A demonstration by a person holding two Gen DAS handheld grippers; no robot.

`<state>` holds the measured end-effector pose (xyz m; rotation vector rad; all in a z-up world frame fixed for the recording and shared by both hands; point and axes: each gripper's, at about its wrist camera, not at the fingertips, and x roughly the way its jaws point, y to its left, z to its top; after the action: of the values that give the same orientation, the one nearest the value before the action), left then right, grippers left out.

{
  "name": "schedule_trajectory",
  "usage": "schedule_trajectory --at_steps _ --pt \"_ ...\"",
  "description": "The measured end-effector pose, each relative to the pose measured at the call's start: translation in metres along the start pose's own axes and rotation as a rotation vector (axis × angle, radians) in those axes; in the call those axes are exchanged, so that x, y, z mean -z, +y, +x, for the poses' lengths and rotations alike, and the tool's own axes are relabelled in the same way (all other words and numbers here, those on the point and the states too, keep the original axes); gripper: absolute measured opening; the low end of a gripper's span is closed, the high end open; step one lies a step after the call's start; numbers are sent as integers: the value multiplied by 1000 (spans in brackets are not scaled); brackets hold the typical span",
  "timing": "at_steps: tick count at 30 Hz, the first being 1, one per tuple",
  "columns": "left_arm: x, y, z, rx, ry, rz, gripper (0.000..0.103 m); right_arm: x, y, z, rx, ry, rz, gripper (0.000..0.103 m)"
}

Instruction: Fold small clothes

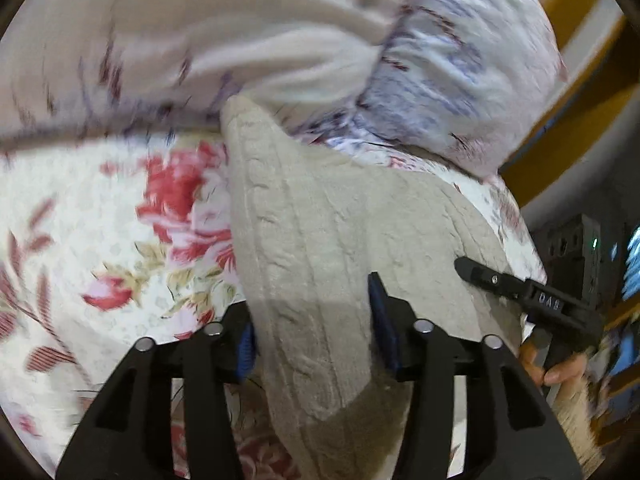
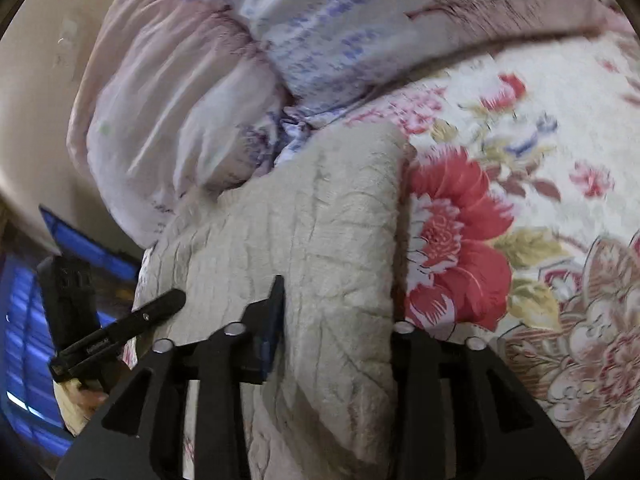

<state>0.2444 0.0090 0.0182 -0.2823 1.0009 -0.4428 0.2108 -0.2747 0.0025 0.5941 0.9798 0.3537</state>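
Beige cable-knit sweater (image 1: 320,264) fabric bunches between the spread fingers of the left hand-held gripper (image 1: 316,328), draped over a floral bedspread (image 1: 120,220). On the other side, the right hand-held gripper (image 2: 336,320) also stands wide around the same knit, beside a crumpled lilac duvet (image 2: 168,100).

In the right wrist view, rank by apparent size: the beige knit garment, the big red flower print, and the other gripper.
1. beige knit garment
2. big red flower print
3. other gripper, partly cut off, so unsure.
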Motion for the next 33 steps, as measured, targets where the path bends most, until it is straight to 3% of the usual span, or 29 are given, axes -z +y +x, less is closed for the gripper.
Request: schedule_trajectory --at_steps 3,6,9,11,14,17,19,22,25,26,27,29,31,33 --pt "1 3 -1 -14 -21 11 64 0 -1 -7 39 2 12 53" --pt "3 -1 -14 -63 -61 40 65 2 5 -33 128 -74 -27 54" --pt "11 -14 -42 -154 -183 110 66 8 24 -65 218 -209 -119 54" --pt "20 -30 -60 -143 -252 171 68 14 46 -71 230 -243 -213 54" --pt "33 -48 -71 -45 -282 236 72 27 69 -65 181 -203 -308 54" --pt "34 -53 -57 31 -206 240 73 30 62 -44 88 -79 -252 55" --pt "30 -49 -32 16 -120 203 71 27 40 -26 72 -8 -141 54" --pt "27 -45 -22 -10 -125 202 66 23 26 -27 -22 -15 -54 54" --pt "25 -44 -25 -7 -131 179 65 21 25 -33 -31 -11 -26 54" --pt "29 -43 -31 1 -146 169 66 25 32 -42 8 -36 -59 58" --pt "33 -42 -40 10 -171 156 71 29 36 -50 36 -56 -88 76" --pt "42 -41 -54 5 -210 143 86 42 53 -67 106 -134 -188 102" --pt "55 -39 -70 -28 -248 138 99 56 65 -80 170 -199 -272 102" --pt "70 -37 -83 -109 -277 103 101 68 71 -89 270 -238 -329 102"
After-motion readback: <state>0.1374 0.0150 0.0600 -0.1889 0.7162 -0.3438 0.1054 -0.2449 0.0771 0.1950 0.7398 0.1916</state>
